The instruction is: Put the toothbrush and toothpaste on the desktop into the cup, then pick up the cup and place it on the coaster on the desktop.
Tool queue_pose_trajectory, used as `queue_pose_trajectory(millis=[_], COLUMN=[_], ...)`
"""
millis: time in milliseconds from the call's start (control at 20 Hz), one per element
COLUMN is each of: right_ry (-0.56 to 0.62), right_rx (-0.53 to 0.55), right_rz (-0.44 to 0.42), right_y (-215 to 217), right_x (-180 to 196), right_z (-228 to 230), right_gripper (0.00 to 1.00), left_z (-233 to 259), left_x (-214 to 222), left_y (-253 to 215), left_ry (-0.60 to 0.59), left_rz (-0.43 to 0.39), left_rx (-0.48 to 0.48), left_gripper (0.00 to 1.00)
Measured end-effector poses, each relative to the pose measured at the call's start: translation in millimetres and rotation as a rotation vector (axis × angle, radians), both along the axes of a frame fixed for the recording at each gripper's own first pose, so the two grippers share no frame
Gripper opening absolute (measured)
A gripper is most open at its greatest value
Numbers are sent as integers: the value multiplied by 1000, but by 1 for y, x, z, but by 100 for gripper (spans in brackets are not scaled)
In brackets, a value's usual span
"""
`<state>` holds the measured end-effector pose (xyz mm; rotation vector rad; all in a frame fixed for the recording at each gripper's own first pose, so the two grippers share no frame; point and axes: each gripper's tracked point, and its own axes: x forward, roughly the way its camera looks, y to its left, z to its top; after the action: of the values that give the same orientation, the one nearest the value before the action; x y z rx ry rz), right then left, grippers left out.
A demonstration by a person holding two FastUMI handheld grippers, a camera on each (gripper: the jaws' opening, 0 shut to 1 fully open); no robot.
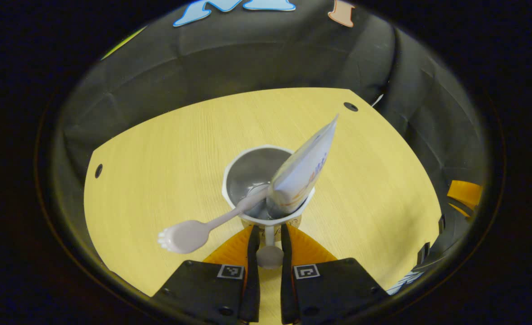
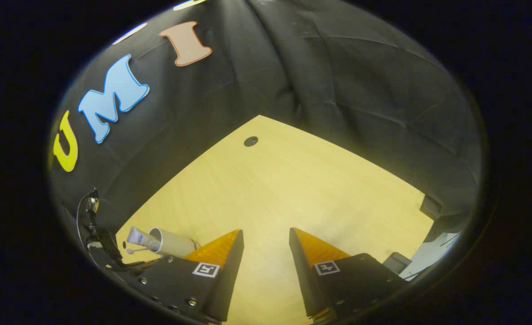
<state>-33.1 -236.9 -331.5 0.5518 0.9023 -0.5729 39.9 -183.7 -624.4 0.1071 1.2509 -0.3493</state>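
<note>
As the left gripper view looks down its fingers, the cup sits dead ahead, just past the tips.
Left gripper (image 1: 269, 241): narrow, fingers either side of the cup's handle (image 1: 269, 235); they look pressed on it, contact partly hidden.
Cup (image 1: 252, 174): white, upright, directly beyond the left gripper, handle turned toward it.
Toothpaste (image 1: 304, 169): tube standing in the cup, leaning up and away to the right, tail end above the rim.
Toothbrush (image 1: 202, 230): one end in the cup, the rest sticking out over the near-left rim, wide end hanging left of the left gripper's fingers.
Coaster: cannot tell where; cup's base is hidden.
Counter (image 1: 166, 158): pale wood, dark round holes near the far corners.
Right gripper (image 2: 266, 241): wide, nothing between the fingers, over bare counter (image 2: 293, 180).
Cup from the right gripper view (image 2: 175, 243): far off to its lower left, well apart from the right gripper, toothpaste (image 2: 138, 236) and toothbrush (image 2: 135, 250) poking out of it.
</note>
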Motion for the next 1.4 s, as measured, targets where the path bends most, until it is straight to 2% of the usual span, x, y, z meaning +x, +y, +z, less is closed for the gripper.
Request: queue_pose_trajectory(millis=[250, 300, 350, 450, 500, 550, 700, 750, 900, 950, 1000, 1050, 1100, 1150, 1200, 1250, 1350, 1400], right_ry=[7, 8, 8, 12, 12, 10, 3, 0, -8, -13, -17, -22, -26, -29, -32, -38, -55, -65], right_rx=[6, 10, 13, 15, 16, 19, 24, 25, 33, 37, 41, 43, 45, 44, 45, 50, 55, 50], right_rz=[-31, -35, -35, -27, -22, -17, 0, 5, 18, 25, 34, 45, 61, 78, 95, 113, 155, 181], right_y=[-15, -16, -17, -16, -15, -15, -12, -10, -1, 3, 8, 12, 18, 23, 30, 37, 54, 62], right_x=[-11, -13, -14, -13, -14, -14, -11, -9, -2, 0, 1, 4, 5, 7, 10, 13, 18, 20], right_z=[-1, -1, -2, -3, -3, -3, -3, -1, 2, 4, 6, 8, 9, 10, 11, 13, 19, 23], right_gripper=[61, 61, 61, 61, 61, 61, 61, 61, 61, 61, 60, 60, 60, 61, 60, 60, 60, 61], left_z=[-3, -2, -1, -3, -4, -1, 6, 12, 25, 29, 32, 36, 39, 45, 50, 55, 65, 70], left_x=[-3, -3, -3, -2, -3, -5, -1, 0, -2, -4, -5, -9, -12, -14, -16, -18, -21, -22], left_y=[-2, -2, -3, -3, -2, -2, -3, -3, -5, -4, -4, -3, -1, 1, 5, 10, 18, 24], left_ry=[-27, -29, -31, -33, -38, -37, -57, -71, -87, -89, -90, -90, -91, -98, -105, -110, -123, -137], left_rz=[-3, 9, 20, 33, 40, 46, 50, 48, 37, 39, 40, 41, 40, 44, 50, 57, 75, 86], left_rx=[30, 26, 24, 25, 25, 28, 25, 20, 9, 9, -3, -13, -19, -26, -32, -34, -41, -43], left_gripper=[26, 31, 26, 30, 36, 34, 35, 41, 38, 41, 38, 40, 51, 51, 42, 46, 46, 51])
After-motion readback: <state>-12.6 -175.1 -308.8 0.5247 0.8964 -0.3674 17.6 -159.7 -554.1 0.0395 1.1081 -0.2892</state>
